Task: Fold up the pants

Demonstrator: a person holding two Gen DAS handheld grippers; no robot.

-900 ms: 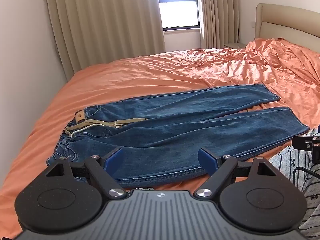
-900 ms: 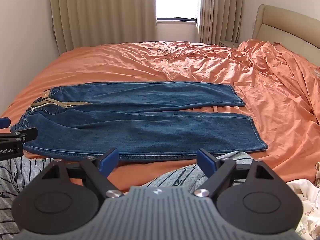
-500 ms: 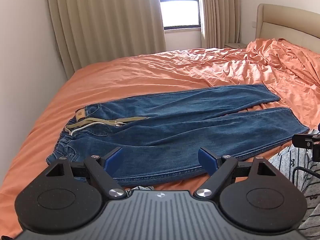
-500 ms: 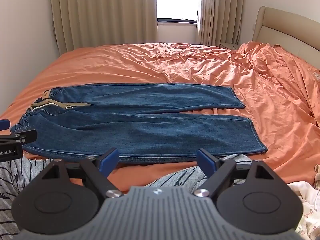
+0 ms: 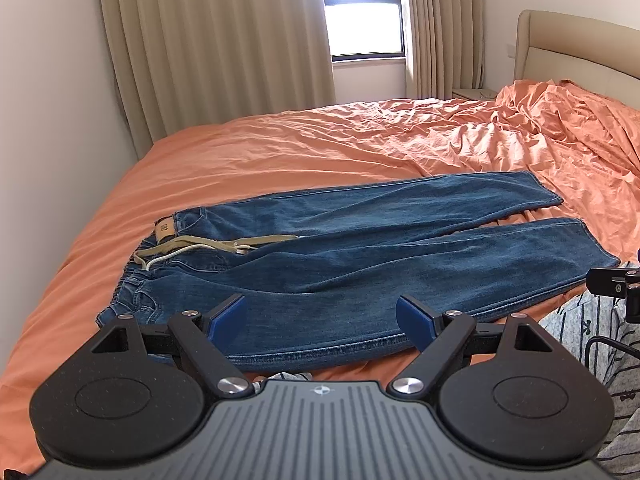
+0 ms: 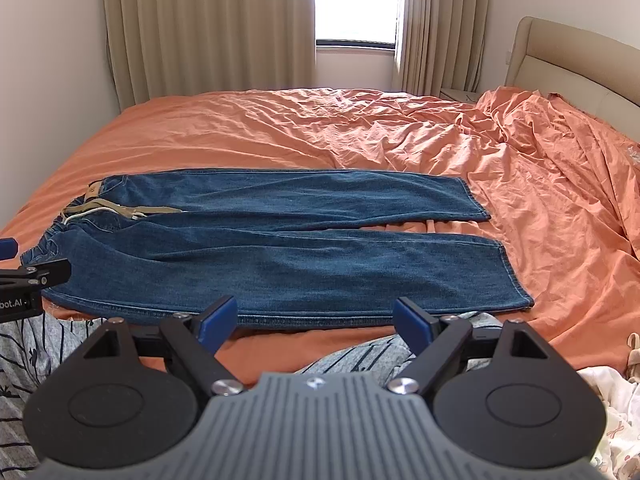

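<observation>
Blue jeans (image 5: 360,248) lie flat on the orange bed, waistband with a tan drawstring (image 5: 192,246) to the left, both legs stretching right, slightly apart at the hems. They also show in the right wrist view (image 6: 280,248). My left gripper (image 5: 324,314) is open and empty, held above the near edge of the jeans by the hip. My right gripper (image 6: 314,318) is open and empty, just short of the near leg's edge.
The orange bedsheet (image 6: 400,136) is rumpled toward the beige headboard (image 6: 568,60) at right. Grey striped clothes (image 6: 360,354) and a white patterned garment (image 6: 616,396) lie at the bed's near edge. Curtains and a window (image 5: 364,12) stand behind. A wall is at left.
Both grippers have drawn slightly back and up; the jeans sit a little lower and farther in the views. Both jaws stay open.
</observation>
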